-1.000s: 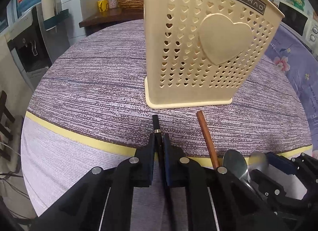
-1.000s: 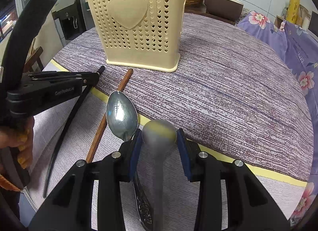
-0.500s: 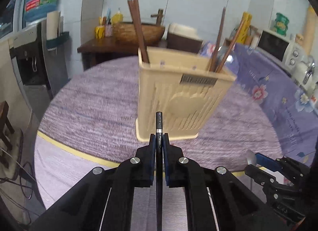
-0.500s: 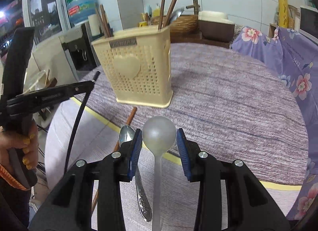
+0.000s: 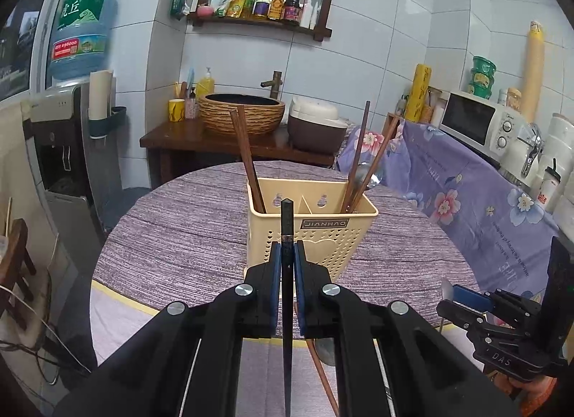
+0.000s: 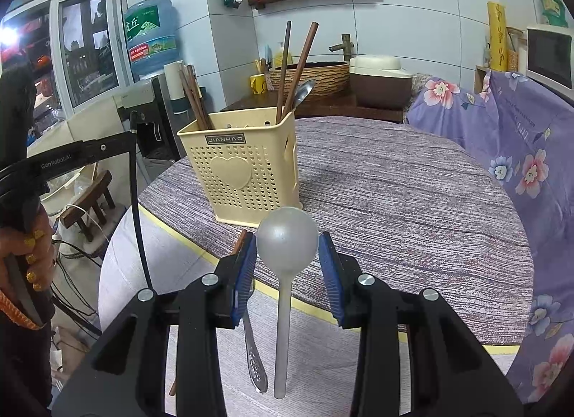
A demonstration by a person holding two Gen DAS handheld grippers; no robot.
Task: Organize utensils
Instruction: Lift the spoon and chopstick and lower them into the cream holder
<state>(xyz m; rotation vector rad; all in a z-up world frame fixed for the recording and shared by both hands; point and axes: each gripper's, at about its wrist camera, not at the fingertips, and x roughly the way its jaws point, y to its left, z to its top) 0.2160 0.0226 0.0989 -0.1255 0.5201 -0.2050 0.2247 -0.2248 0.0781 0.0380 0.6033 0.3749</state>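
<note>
Two grippers are up in the air in your hands, and each one holds a thing. Your left gripper (image 5: 287,266) is pressed tight on a black chopstick (image 5: 287,234). The chopstick sticks out past the blue pads (image 5: 275,273), and its tip points at the front of the yellow holder (image 5: 312,234).

Your right gripper (image 6: 287,255) pinches a grey spoon (image 6: 287,241) by its round bowl. The spoon's thin handle hangs down toward you between the black arms.

The yellow holder (image 6: 247,173) stands upright on the round table (image 6: 394,194) with the purple striped cloth. It has little heart holes and one big heart on the front. Brown chopsticks (image 5: 247,162) lean in its left part. More brown chopsticks (image 6: 297,69) and a shiny spoon (image 6: 305,90) lean in its right part.

One metal spoon (image 6: 253,352) and one brown chopstick (image 5: 323,377) lie on the table near its edge, below your grippers.
</note>
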